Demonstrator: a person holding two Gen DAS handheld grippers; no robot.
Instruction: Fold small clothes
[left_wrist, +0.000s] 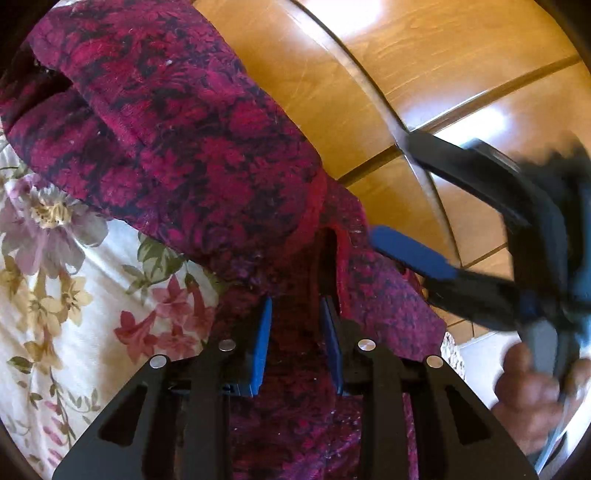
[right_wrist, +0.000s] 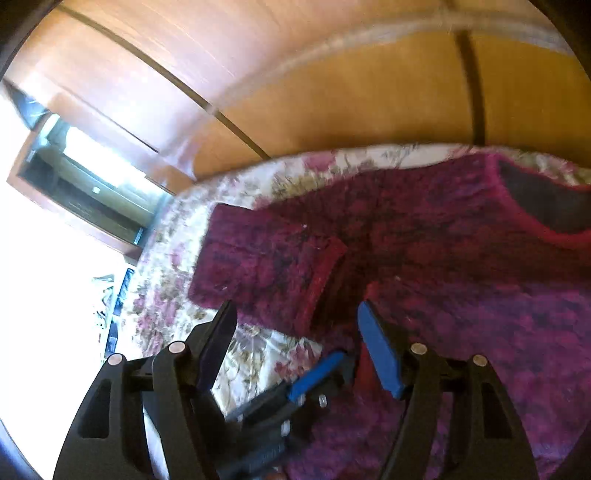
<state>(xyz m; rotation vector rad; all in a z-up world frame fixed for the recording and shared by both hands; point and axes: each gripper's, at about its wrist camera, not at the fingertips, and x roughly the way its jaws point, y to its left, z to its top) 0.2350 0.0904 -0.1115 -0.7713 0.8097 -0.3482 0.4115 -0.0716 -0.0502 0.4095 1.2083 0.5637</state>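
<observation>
A maroon, dark-patterned knitted sweater (right_wrist: 461, 280) lies spread on a floral bedsheet (right_wrist: 258, 354). One sleeve (right_wrist: 258, 266) is folded across it, and the neckline (right_wrist: 546, 206) sits at the far right. My left gripper (left_wrist: 296, 302) is shut on a bunched part of the sweater (left_wrist: 184, 147), with fabric filling the gap between its blue pads (left_wrist: 262, 347). That gripper's pad (right_wrist: 317, 371) also shows low in the right wrist view. My right gripper (right_wrist: 295, 308) hovers open above the sleeve's cuff with nothing between its fingers. In the left wrist view the right gripper (left_wrist: 391, 184) is a blur at the right.
Wooden panelling (left_wrist: 406, 55) rises beyond the bed's edge. The floral bedsheet (left_wrist: 55, 277) shows bare to the left of the sweater. A person's hand (left_wrist: 528, 398) holds the right gripper's handle. A dark recess (right_wrist: 85, 184) and glaring light (right_wrist: 48, 314) lie at the left.
</observation>
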